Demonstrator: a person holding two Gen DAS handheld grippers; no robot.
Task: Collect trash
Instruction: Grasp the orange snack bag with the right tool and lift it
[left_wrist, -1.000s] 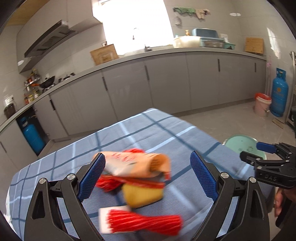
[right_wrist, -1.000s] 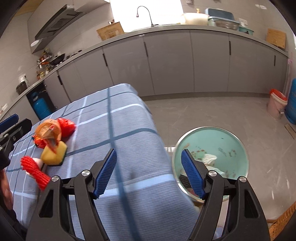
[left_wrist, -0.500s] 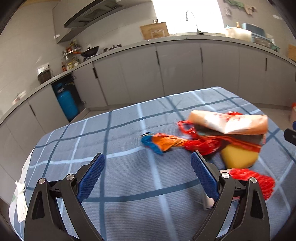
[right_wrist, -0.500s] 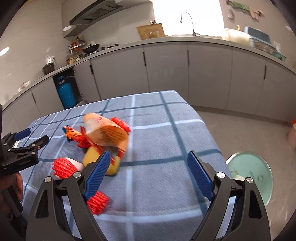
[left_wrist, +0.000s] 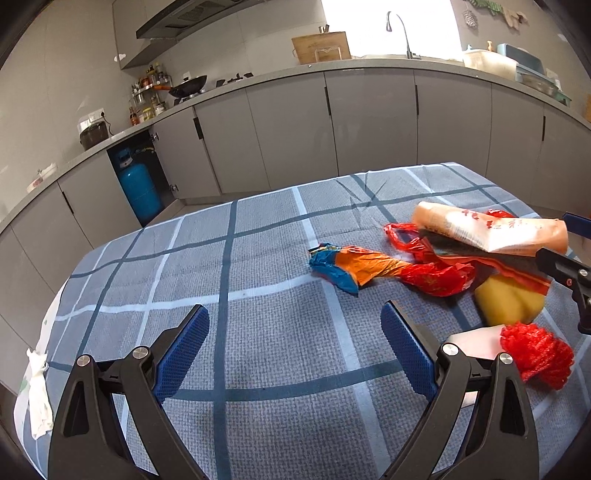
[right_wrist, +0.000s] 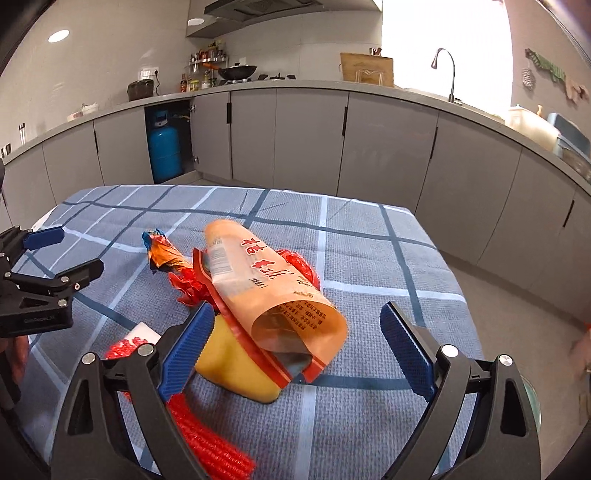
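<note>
Kitchen, blue plaid tablecloth (left_wrist: 258, 332). Orange snack bag (right_wrist: 266, 291) lies on a yellow sponge (right_wrist: 236, 373), long axis 11-to-5, open mouth at 5 in the right view. Right gripper (right_wrist: 295, 350) spread, just been opening, bag between jaws untouched. Left gripper (left_wrist: 295, 354) spread, empty. Only left view shows white tissue (left_wrist: 37, 398) at 8.

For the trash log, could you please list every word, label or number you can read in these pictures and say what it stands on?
"福" (likely): first large red character on the peach bag; the others are blurred.
Small print on the same bag: too small to read.
Faint lettering on the left gripper body: unreadable.
Nothing else bears legible text.
</note>
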